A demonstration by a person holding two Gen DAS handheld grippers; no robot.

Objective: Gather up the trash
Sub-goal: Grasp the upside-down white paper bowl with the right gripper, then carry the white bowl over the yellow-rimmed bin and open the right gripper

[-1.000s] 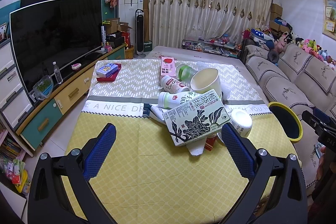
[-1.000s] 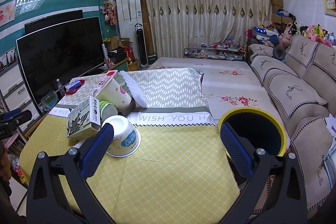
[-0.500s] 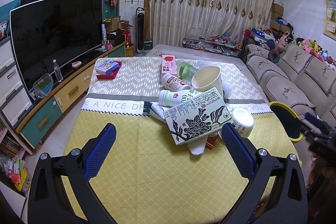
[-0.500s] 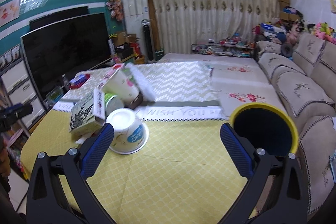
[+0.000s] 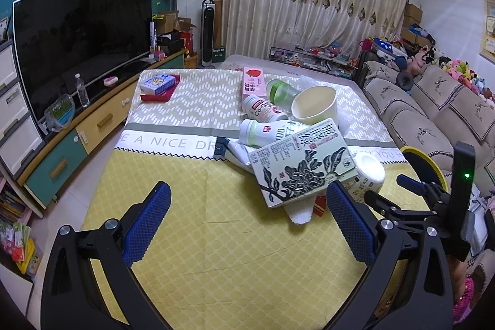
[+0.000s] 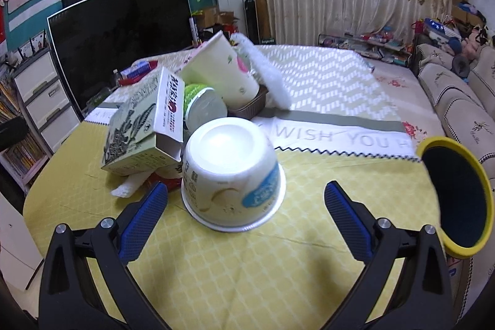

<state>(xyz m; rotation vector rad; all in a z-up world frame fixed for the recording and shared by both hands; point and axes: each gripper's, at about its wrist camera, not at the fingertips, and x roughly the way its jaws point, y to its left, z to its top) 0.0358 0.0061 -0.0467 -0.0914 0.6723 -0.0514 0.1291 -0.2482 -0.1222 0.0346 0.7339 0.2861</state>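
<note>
A heap of trash lies on the yellow tablecloth (image 5: pixel 216 237): a flower-printed carton (image 5: pixel 301 163) (image 6: pixel 136 126), white bottles (image 5: pixel 263 130), a paper cup (image 5: pixel 314 104) (image 6: pixel 225 73) and an upturned white paper bowl (image 6: pixel 232 169) (image 5: pixel 369 172). My right gripper (image 6: pixel 246 200) is open just in front of the bowl, which sits between the fingers' line and slightly beyond. My left gripper (image 5: pixel 247 206) is open over bare cloth, short of the carton. The yellow-rimmed bin (image 6: pixel 458 200) (image 5: pixel 423 166) stands at the table's right edge.
A television (image 5: pixel 77 42) and a low cabinet (image 5: pixel 62 150) run along the left. A sofa (image 5: pixel 433 113) lines the right. A blue box on a red tray (image 5: pixel 159 84) and a pink carton (image 5: pixel 255 82) lie at the table's far end.
The right gripper has moved forward and left, down toward the upturned bowl, which now looms large between its fingers. The left gripper has barely shifted. Both stay open.
</note>
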